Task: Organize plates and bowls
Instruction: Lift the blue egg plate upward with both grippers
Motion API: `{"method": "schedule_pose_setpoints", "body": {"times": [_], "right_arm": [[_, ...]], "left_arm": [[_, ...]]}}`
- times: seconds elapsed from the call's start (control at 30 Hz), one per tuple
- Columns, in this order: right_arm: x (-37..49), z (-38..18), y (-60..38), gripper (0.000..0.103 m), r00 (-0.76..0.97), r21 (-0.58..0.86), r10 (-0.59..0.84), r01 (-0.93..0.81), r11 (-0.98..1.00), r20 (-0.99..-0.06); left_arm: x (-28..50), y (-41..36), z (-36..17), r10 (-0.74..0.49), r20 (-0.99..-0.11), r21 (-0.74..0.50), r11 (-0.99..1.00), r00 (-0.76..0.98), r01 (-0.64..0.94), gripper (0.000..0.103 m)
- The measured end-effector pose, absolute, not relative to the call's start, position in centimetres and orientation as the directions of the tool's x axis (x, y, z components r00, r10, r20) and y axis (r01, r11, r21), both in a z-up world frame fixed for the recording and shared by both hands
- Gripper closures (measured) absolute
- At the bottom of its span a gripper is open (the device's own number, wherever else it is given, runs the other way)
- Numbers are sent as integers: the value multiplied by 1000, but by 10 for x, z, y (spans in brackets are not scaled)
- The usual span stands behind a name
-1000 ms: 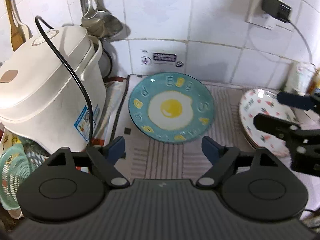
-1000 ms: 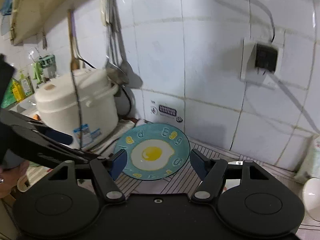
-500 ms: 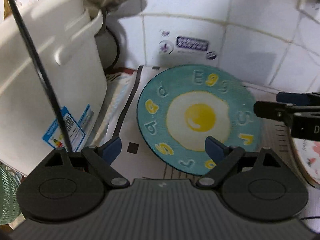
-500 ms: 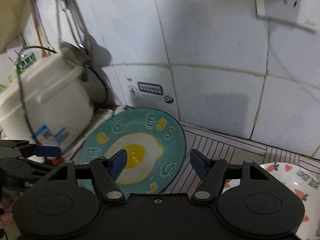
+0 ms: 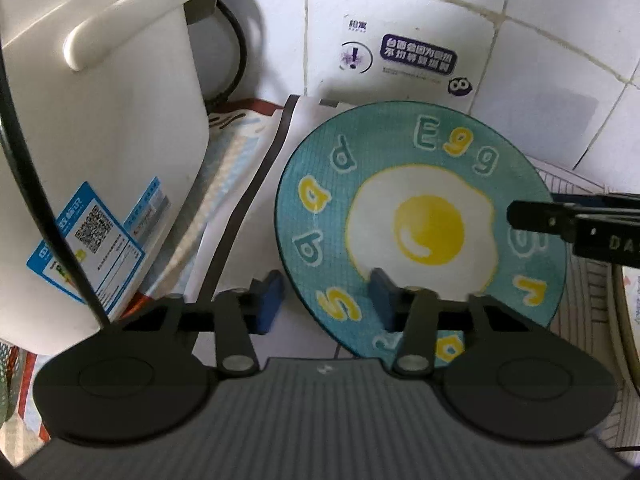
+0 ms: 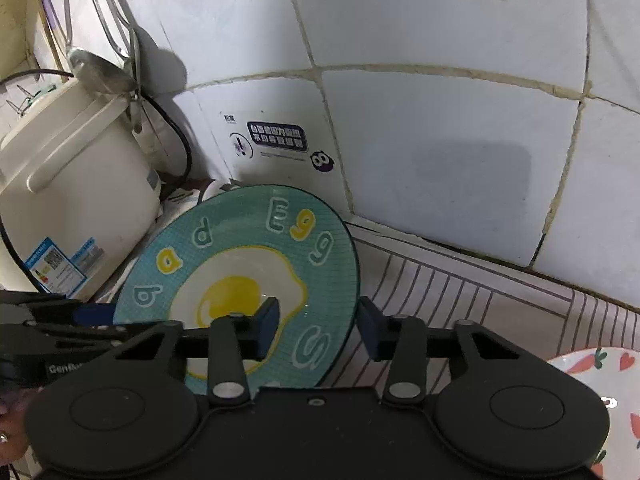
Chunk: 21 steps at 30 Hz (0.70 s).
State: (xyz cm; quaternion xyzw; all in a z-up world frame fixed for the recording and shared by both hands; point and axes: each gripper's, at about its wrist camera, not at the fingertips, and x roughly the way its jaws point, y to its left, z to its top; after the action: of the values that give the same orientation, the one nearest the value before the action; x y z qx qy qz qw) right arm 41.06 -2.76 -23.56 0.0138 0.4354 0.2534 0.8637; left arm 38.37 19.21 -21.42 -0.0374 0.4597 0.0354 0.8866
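Observation:
A teal plate with a fried-egg picture lies on a striped mat by the tiled wall; it also shows in the right wrist view. My left gripper straddles the plate's left rim and its jaws are closing: one blue pad is outside the rim, the other over the plate. My right gripper straddles the right rim in the same way, also closing. Neither pair of pads visibly presses on the plate. The right gripper's fingers reach in over the plate from the right.
A white rice cooker with a black cord stands close on the plate's left. A white plate with red fruit prints lies to the right on the striped mat. Ladles hang on the wall above the cooker.
Both grippers have come down and in toward the teal plate. Their jaws have narrowed from wide open to straddling its left and right rims.

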Motion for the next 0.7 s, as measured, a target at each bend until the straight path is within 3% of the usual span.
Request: {"method": "schedule_pose_setpoints", "body": {"times": [0.1, 0.5, 0.7], "right_arm": [[417, -242, -33, 82, 465, 271, 448, -398, 876, -764], [441, -251, -42, 81, 380, 419, 536, -351, 837, -754], [439, -248, -34, 80, 404, 374, 522, -391, 841, -751]], "left_arm": [[385, 191, -214, 45, -810, -22, 994, 585, -106, 67], [390, 193, -214, 43, -798, -72, 983, 602, -166, 66], [390, 196, -211, 32, -794, -103, 977, 607, -186, 66]]}}
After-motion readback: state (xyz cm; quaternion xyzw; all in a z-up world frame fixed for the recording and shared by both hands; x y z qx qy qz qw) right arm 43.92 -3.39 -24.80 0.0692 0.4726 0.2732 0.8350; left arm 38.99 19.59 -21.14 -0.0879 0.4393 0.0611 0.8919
